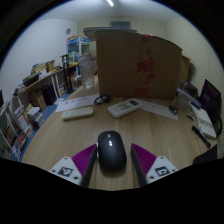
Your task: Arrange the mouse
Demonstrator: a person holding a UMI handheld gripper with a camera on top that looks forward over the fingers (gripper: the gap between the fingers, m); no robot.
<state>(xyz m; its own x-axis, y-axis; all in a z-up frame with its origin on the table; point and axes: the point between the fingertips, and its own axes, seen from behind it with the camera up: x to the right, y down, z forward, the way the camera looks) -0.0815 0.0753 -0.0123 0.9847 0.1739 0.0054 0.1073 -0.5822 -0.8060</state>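
Observation:
A black computer mouse (110, 149) lies on the wooden table (150, 128), between my two fingers. The pink pads (83, 157) stand on either side of it with a small gap at each side. My gripper (111, 163) is open around the mouse, which rests on the table. The mouse's near end is hidden low between the fingers.
A white keyboard (77, 113) lies ahead to the left and a white remote-like device (126, 107) ahead to the right. A large cardboard box (137, 61) stands beyond them. Shelves with books (28, 100) line the left side; clutter (202, 112) lies at the right.

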